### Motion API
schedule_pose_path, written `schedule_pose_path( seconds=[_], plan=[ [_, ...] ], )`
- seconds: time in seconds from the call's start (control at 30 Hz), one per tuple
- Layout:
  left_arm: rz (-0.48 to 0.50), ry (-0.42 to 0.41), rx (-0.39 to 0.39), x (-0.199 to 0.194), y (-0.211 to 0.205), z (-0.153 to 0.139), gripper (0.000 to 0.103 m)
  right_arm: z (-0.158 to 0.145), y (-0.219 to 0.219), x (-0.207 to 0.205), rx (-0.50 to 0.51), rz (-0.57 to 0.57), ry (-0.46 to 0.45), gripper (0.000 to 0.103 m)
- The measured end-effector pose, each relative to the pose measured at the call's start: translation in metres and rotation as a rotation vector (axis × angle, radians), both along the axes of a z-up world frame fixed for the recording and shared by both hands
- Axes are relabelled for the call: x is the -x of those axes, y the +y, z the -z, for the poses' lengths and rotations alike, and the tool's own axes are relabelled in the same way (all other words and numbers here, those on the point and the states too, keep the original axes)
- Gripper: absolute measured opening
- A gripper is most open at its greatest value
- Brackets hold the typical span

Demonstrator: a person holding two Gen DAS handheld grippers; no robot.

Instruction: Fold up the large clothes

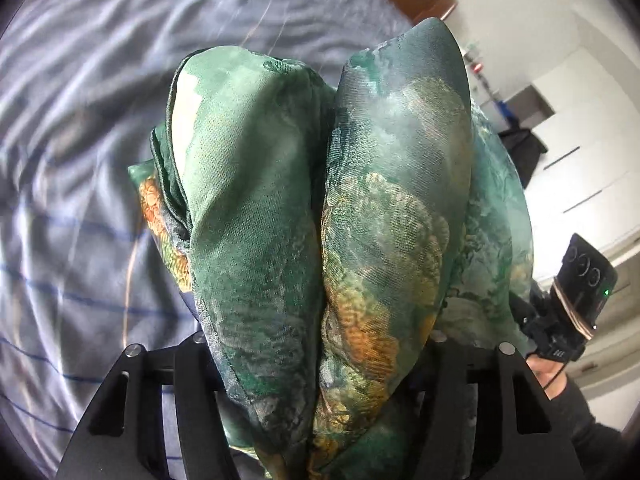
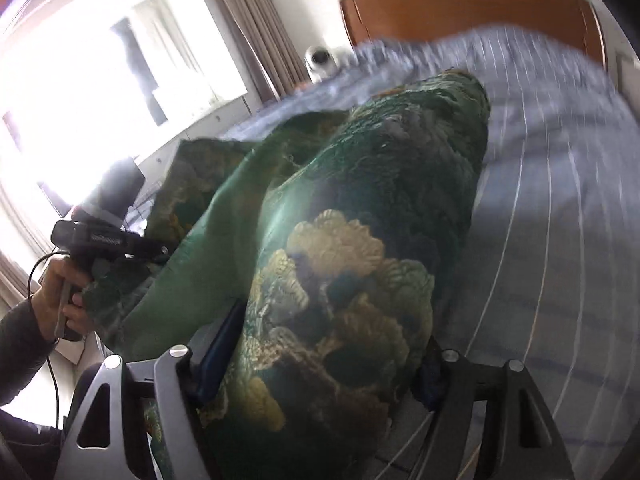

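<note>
The green garment (image 1: 320,220) hangs bunched above the bed (image 1: 72,160), draped over both grippers. The left gripper (image 1: 320,360) has thick folds of garment wedged between its jaws, which grip it. The right gripper (image 2: 320,360) likewise has its jaws closed on a broad fold. Beyond the bed stands a wooden headboard (image 2: 460,8). A hand (image 2: 60,300) holds the left gripper's handle.

Garment (image 1: 320,208) bunched btwn both claws, above the bed (image 1: 80,200). Left claw (image 1: 320,360) w/ two folds of it side by side; right claw (image 2: 320,360) w/ one bulky fold. Headboard (image 2: 460,12) at far end; window (image 2: 100,80) left of bed.
</note>
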State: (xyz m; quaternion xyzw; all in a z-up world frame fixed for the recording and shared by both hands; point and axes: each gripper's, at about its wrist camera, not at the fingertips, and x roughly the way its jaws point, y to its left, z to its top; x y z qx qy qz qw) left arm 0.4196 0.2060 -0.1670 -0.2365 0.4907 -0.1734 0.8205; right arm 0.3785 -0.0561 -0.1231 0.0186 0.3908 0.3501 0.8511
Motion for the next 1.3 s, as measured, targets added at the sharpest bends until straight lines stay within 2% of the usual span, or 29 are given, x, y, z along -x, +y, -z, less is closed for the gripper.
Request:
schedule_pose_path(
  seconds=[0.1, 0.2, 0.33, 0.43, 0.47, 0.5, 0.57, 0.63, 0.67, 0.73, 0.8, 0.87, 0.93, 0.97, 1.03, 1.13, 1.2, 1.3],
  plan=[
    [-0.001, -0.062, -0.029, -0.022, -0.009, -0.025, 0.061, -0.025, -0.009, -0.014, -0.037, 0.0, -0.053, 0.073],
    [-0.008, -0.082, -0.065, -0.053, -0.021, -0.033, 0.062, -0.032, -0.02, -0.044, -0.053, 0.009, -0.053, 0.073],
    [-0.007, -0.05, -0.071, -0.09, -0.026, -0.011, 0.063, -0.017, -0.029, -0.085, -0.059, 0.033, -0.005, 0.073],
    [0.0, 0.026, -0.07, -0.106, -0.02, 0.022, 0.066, 0.013, -0.034, -0.104, -0.061, 0.055, 0.068, 0.073],
    [-0.007, 0.057, -0.075, -0.112, -0.021, 0.037, 0.072, 0.027, -0.036, -0.113, -0.059, 0.062, 0.108, 0.073],
    [-0.02, 0.05, -0.056, -0.116, -0.019, 0.043, 0.076, 0.043, -0.038, -0.117, -0.054, 0.07, 0.15, 0.073],
    [-0.039, 0.032, -0.016, -0.113, -0.013, 0.04, 0.083, 0.061, -0.046, -0.116, -0.094, 0.102, 0.197, 0.075],
    [-0.043, 0.008, -0.029, -0.102, -0.008, 0.027, 0.084, 0.063, -0.058, -0.114, -0.18, 0.133, 0.232, 0.084],
    [-0.043, -0.011, -0.053, -0.095, -0.006, 0.018, 0.084, 0.061, -0.062, -0.111, -0.195, 0.149, 0.24, 0.086],
    [-0.064, -0.059, -0.149, -0.08, -0.006, -0.001, 0.085, 0.052, -0.066, -0.102, -0.179, 0.177, 0.238, 0.087],
    [-0.115, -0.185, -0.352, -0.049, -0.016, -0.03, 0.093, 0.039, -0.07, -0.09, -0.14, 0.196, 0.197, 0.087],
    [-0.161, -0.302, -0.529, -0.016, -0.03, -0.056, 0.1, 0.013, -0.072, -0.063, -0.087, 0.193, 0.088, 0.087],
    [-0.213, -0.403, -0.659, 0.018, -0.046, -0.076, 0.101, -0.011, -0.074, -0.039, -0.024, 0.193, -0.012, 0.087],
    [-0.244, -0.439, -0.696, 0.037, -0.052, -0.083, 0.103, -0.026, -0.074, -0.02, 0.004, 0.201, -0.072, 0.087],
    [-0.287, -0.48, -0.715, 0.065, -0.056, -0.094, 0.103, -0.052, -0.074, 0.016, 0.052, 0.227, -0.169, 0.088],
    [-0.307, -0.491, -0.697, 0.088, -0.067, -0.107, 0.103, -0.081, -0.073, 0.059, 0.12, 0.287, -0.279, 0.09],
    [-0.318, -0.499, -0.682, 0.097, -0.082, -0.115, 0.103, -0.089, -0.072, 0.067, 0.148, 0.324, -0.302, 0.091],
    [-0.314, -0.497, -0.671, 0.115, -0.098, -0.129, 0.103, -0.089, -0.072, 0.077, 0.2, 0.365, -0.261, 0.091]
  ],
)
